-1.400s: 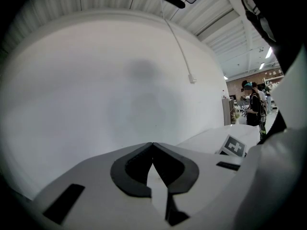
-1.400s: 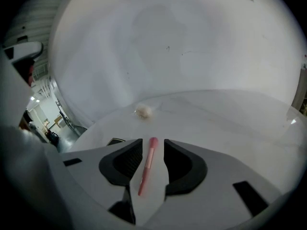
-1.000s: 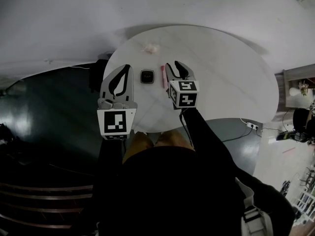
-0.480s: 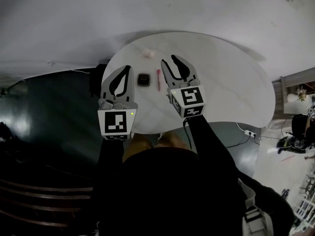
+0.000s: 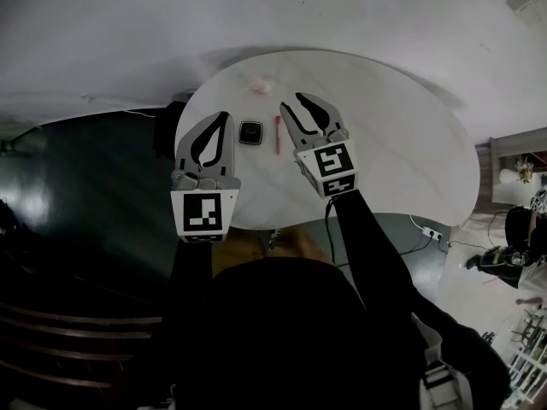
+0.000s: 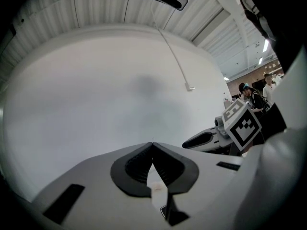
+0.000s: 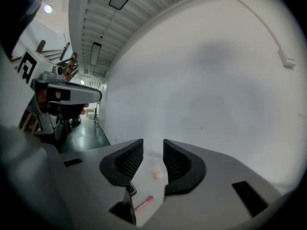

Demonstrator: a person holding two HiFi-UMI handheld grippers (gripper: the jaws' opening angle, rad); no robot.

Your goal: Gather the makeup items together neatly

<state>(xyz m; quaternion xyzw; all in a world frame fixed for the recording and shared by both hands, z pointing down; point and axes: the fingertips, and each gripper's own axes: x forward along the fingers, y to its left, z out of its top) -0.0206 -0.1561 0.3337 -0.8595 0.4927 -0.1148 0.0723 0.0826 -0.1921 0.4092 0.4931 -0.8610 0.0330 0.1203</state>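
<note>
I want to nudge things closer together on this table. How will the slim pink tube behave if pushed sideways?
The pink tube looks round and slender, lying flat on the smooth white table, so a sideways push would probably roll it. It seems small, so likely light. Pushing along its length should slide it more steadily.

The head view looks steeply down from above the person onto the table (image 5: 402, 135), the left gripper (image 5: 224, 115) and the right gripper (image 5: 291, 101). Each gripper view sits close behind its own jaws, facing almost level at the wall (image 6: 96, 80). Head and right gripper views share the tube (image 5: 277, 133) and puff (image 5: 261, 84).
</note>
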